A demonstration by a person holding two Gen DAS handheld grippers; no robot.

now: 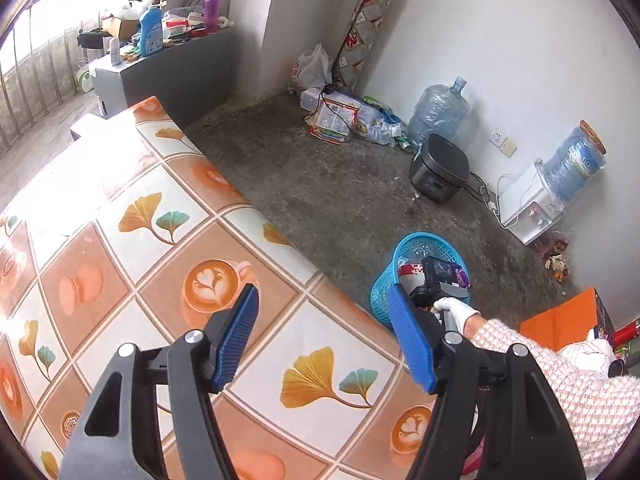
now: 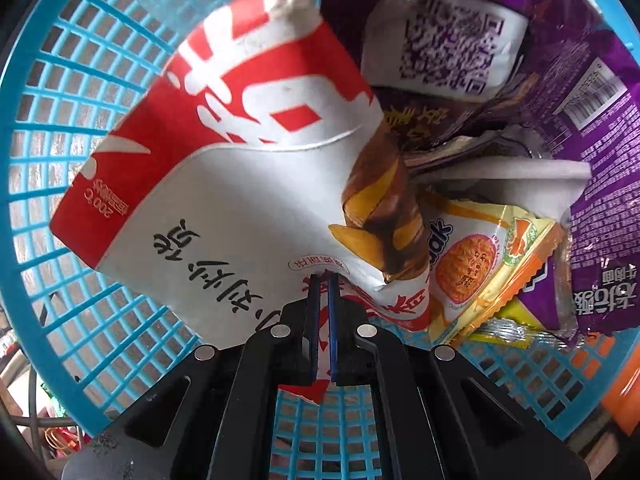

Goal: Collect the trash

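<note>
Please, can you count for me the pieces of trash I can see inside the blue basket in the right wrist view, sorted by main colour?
Inside the blue plastic mesh basket, as far as the view shows:
Red-and-white paper bag, pinched by the right gripper: 1
Purple foil wrapper: 1
Yellow-and-orange snack wrapper: 1
White label with a square code: 1
Total: 4
</note>
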